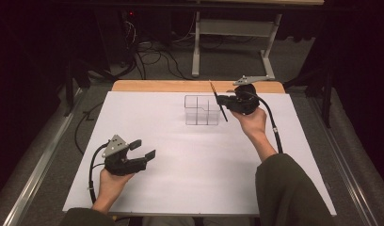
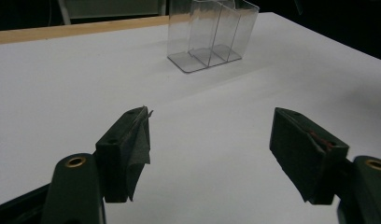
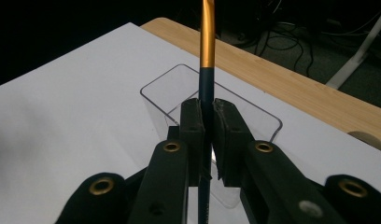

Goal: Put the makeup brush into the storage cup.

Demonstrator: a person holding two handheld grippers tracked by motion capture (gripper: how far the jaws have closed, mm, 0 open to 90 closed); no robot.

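A clear plastic organizer [image 1: 202,110] with several compartments stands on the white table near its far edge. My right gripper [image 1: 221,100] hovers at the organizer's right side, shut on a thin dark pen with an orange upper part [image 1: 218,101]. Along the right gripper's own jaws, the pen [image 3: 207,42] rises upright between the pressed pads [image 3: 192,122], with the organizer [image 3: 179,88] just beyond. My left gripper [image 1: 144,149] rests at the front left of the table, jaws wide and open with nothing between them. From the left gripper, the organizer [image 2: 212,35] stands farther off, past its fingertips [image 2: 132,135].
The white sheet [image 1: 190,165] covers most of the wooden table [image 1: 157,86]. Beyond the far edge are floor cables [image 1: 152,56] and a grey desk frame [image 1: 232,42]. A metal rail [image 1: 35,174] runs along the left side.
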